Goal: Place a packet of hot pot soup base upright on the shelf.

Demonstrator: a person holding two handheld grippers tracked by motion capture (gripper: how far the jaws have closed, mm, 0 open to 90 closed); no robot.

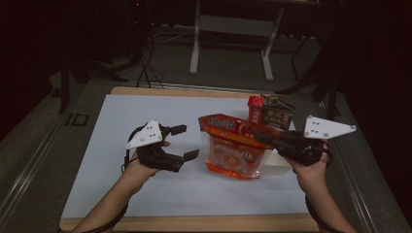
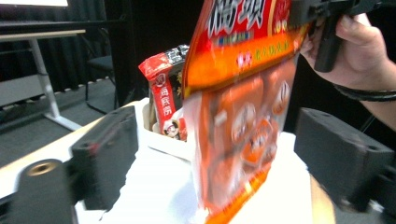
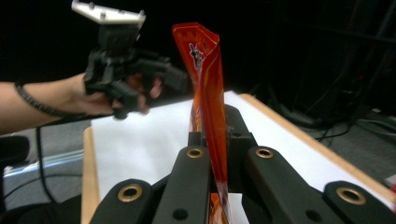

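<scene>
Dim room: grey floor (image 1: 43, 121), white-legged desk (image 1: 233, 29) (black curtains behind).

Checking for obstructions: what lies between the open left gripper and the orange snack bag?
Nothing: in the high view, bare white table sheet separates the left gripper from the orange plastic snack bag.

Dim room, dark surroundings, soft motion blur

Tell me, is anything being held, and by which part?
The right gripper pinches the orange snack bag by its top edge. The left gripper is open, holding nothing.
</scene>
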